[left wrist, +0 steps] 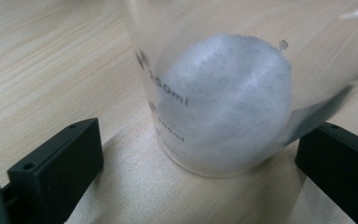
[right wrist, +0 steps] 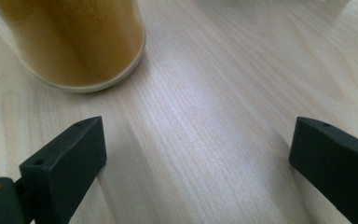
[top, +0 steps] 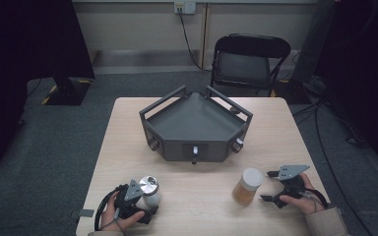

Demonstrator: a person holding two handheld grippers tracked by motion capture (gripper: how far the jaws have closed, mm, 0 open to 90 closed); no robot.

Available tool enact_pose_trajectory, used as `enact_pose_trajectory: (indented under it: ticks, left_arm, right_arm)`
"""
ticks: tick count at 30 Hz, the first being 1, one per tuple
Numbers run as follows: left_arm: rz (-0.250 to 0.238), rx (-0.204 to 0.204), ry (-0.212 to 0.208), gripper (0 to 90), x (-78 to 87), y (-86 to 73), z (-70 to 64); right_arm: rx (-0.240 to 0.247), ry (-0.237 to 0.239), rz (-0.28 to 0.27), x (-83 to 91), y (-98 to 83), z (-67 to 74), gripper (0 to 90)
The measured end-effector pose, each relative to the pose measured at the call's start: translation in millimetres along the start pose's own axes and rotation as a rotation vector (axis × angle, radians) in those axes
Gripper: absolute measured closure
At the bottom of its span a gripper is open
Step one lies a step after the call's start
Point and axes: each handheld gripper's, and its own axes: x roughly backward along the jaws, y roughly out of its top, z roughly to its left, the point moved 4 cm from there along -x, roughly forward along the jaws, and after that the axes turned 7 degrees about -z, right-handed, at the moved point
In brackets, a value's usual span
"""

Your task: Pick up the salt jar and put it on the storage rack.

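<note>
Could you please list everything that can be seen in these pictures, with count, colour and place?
Clear jar with white powder: one, silver lid, near left of table, between the left gripper's jaws, not pressed.
Jar with amber-brown content: one, pale lid, near right of table, left of the right gripper.
Tray: one, dark grey, angular with rails, middle of table.
Table: one, light wood.
Folding chair: one, black, behind the table.
Wall socket: one, white, back wall.
Left gripper: one, black, jaws open.
Right gripper: one, black, jaws open, empty.
</note>
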Motion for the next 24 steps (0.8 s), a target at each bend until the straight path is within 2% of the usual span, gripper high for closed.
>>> enact_pose_trajectory:
  ticks: [24]
  left_arm:
    - [0.003, 0.009, 0.005, 0.3, -0.4, 0.9, -1.0]
  right_arm:
    - [0.0, -0.001, 0.001, -0.3, 0.3, 0.2, 2.4]
